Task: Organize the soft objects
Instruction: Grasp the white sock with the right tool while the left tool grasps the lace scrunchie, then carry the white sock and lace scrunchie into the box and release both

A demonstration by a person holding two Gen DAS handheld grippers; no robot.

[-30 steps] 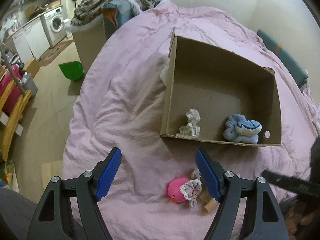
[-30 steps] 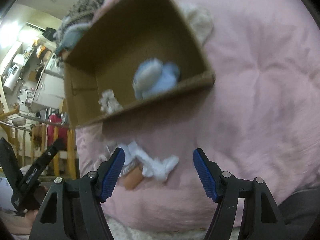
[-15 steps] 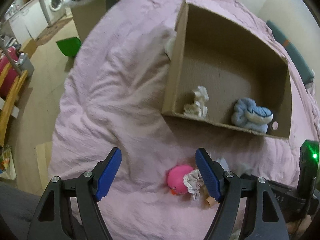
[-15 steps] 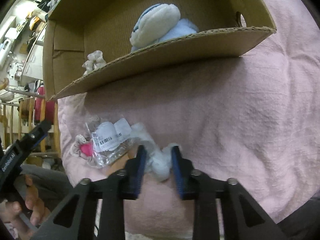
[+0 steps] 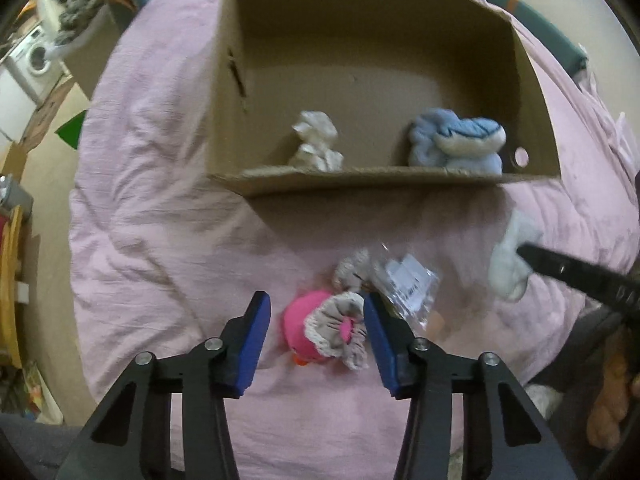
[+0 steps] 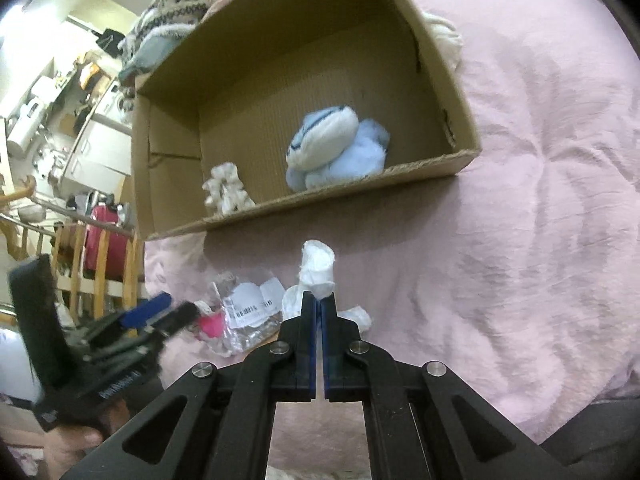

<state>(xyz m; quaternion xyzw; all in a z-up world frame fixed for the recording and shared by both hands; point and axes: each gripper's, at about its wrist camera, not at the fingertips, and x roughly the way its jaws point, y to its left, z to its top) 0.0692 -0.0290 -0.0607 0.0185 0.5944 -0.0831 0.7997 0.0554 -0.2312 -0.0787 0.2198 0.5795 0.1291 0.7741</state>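
1. Your right gripper (image 6: 319, 300) has its jaws pinched on the white soft toy (image 6: 318, 266), lifted just before the cardboard box (image 6: 352, 196).
2. Your left gripper (image 5: 316, 320) has jaws spread around the pink plush (image 5: 308, 330) on the pink blanket (image 5: 160, 240).

Box ahead of both tongs, loose items on the bedspread before it.

The cardboard box (image 5: 376, 80) is set on the bedspread (image 5: 160, 220) ahead of both tongs; inside it, a small cloth bundle (image 5: 316, 144) is placed left and a plush toy (image 5: 456, 144) right, both against the near wall. A round soft toy (image 5: 320, 328) is framed between the spread fingers of the left gripper (image 5: 316, 336), with a plastic packet (image 5: 408, 284) just beyond to its right. A soft cloth piece (image 6: 316, 272) is pinched at the tips of the right gripper (image 6: 319, 312), the packet lying to its left.
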